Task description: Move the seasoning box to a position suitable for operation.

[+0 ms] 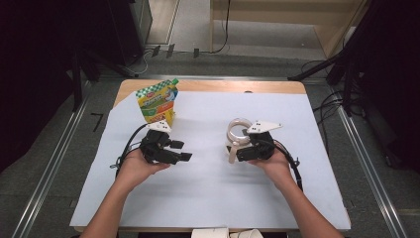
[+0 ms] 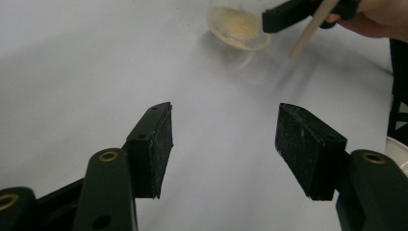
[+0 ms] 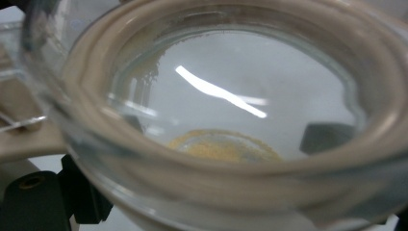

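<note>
Glass-walled and cream-rimmed: recording jar [image 1: 240, 130] as standing right of centre in the high view, on white sheet [image 1: 208, 198], with a thin layer of yellow powder [image 3: 223, 144] at its bottom. Judging it stiff, slick and breakable, light while nearly empty; advising a hold across the outer wall below the rim, not on the rim itself, and no squeezing beyond what stops slipping. Noting stick [image 1: 232, 154], pale and wooden-looking, just below jar; judging it light, rigid, easy to pinch at mid-shaft.

Observing right gripper [image 1: 239, 152] pointing toward frame left, hand wrapping its body from the lower right, jaws appearing to be pinching stick crosswise; contact best seen in the left gripper view, upper right. Rating that grip as probable, not certain.

Observing left gripper [image 1: 182, 150] left of centre, aiming toward frame right, fingers spread with nothing between them, hovering over bare sheet. Noting pouch [image 1: 157, 101] standing just above it, untouched.
</note>
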`<action>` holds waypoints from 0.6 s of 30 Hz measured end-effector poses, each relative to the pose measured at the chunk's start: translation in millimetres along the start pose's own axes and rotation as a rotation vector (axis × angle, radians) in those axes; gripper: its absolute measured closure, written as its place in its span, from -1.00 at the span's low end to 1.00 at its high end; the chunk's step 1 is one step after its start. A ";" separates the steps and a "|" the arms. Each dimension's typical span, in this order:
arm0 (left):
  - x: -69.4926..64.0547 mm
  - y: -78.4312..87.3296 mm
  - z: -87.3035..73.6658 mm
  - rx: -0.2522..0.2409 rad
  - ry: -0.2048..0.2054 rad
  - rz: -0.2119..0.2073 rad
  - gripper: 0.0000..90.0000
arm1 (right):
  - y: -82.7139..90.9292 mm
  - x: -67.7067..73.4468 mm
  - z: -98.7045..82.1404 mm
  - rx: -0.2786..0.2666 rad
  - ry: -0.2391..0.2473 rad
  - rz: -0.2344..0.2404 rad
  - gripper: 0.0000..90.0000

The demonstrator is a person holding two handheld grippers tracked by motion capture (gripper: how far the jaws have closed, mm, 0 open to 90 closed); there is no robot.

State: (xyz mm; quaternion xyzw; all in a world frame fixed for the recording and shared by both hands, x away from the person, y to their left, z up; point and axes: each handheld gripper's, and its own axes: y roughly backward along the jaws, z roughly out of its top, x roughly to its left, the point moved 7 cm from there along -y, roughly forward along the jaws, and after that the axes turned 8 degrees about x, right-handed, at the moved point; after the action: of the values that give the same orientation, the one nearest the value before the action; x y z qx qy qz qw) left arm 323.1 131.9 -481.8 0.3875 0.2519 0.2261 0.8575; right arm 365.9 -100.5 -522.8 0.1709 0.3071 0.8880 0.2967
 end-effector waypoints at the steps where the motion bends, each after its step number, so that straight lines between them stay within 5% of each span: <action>1: -0.2 -0.8 0.4 0.002 0.006 -0.003 -0.10 | -0.1 3.7 -0.9 0.003 0.005 0.005 -0.74; 10: -4.7 -7.7 3.0 0.018 -0.017 -0.026 -0.13 | -15.6 35.8 -9.1 0.040 0.066 0.041 -0.74; 18: -6.6 -9.6 4.0 0.017 -0.023 -0.035 -0.11 | -25.1 49.7 -14.7 0.059 0.124 0.037 -0.74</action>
State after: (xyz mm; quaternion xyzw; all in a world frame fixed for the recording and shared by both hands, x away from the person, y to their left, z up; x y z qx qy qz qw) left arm 322.3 120.1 -485.3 0.3930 0.2507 0.2045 0.8608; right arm 331.3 -59.7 -544.1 0.1297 0.3478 0.8928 0.2554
